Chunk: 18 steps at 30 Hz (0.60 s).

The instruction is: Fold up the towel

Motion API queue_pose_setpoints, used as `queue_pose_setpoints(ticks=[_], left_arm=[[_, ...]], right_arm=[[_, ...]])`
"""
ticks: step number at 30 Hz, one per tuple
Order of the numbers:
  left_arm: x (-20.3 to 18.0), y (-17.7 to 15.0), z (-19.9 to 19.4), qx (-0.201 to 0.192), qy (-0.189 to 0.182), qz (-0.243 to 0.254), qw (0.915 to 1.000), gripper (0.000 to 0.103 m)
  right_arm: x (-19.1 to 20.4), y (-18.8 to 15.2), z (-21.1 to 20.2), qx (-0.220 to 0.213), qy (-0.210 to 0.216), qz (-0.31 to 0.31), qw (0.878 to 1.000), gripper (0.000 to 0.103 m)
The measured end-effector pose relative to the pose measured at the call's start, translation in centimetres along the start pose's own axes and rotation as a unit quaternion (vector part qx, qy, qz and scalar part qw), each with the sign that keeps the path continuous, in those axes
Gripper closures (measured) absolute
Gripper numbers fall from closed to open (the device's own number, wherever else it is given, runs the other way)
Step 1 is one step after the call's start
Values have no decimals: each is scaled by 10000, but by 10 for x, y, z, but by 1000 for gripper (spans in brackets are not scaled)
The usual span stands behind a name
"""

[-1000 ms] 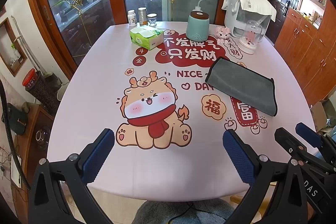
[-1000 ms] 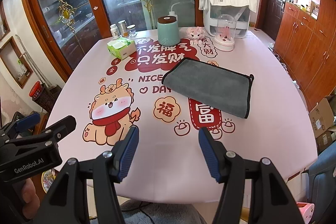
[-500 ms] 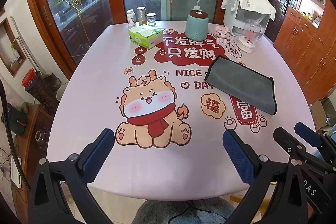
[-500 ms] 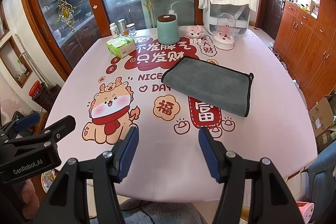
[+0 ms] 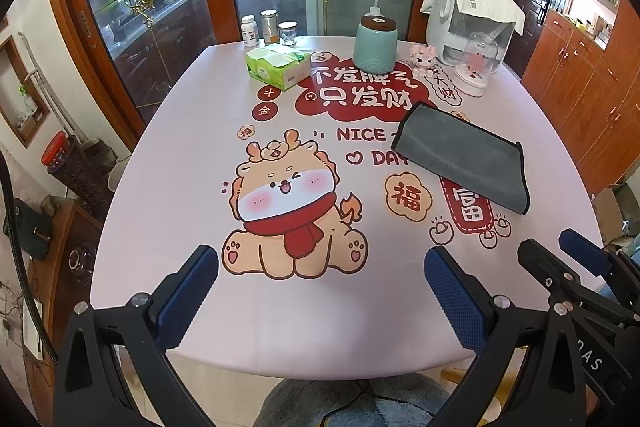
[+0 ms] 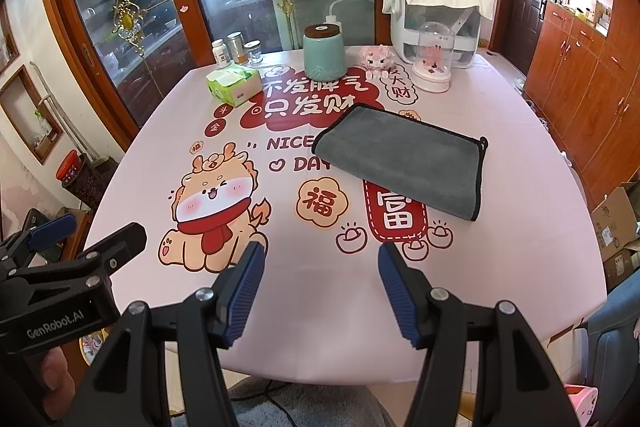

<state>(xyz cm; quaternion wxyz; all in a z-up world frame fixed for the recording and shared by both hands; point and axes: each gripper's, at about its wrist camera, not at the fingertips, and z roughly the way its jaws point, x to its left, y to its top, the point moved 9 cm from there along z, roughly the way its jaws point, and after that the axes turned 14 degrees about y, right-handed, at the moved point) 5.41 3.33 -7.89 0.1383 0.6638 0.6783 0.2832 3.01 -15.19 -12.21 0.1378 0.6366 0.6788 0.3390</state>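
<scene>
Pink printed tablecloth (image 5: 192, 147) fills both views — the grey towel (image 6: 404, 159) lies flat right of centre, touching neither tool. Low in frame, the left gripper (image 5: 322, 291) and right gripper (image 6: 320, 287) hang over the near edge, jaws spread wide, empty.

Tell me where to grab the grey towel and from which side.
Pinch the grey towel at its near right corner, coming from the table's near edge with the right hand-held gripper, which is open. The towel lies flat, and that black-trimmed corner lies nearest the gripper.
</scene>
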Motion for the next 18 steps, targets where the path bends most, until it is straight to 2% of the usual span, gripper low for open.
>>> queue_pose_setpoints(ticks=[18], left_arm=[[1, 1, -2, -24, -7, 28, 10000, 1]], right_arm=[[-2, -2, 0, 17, -29, 37, 10000, 43]])
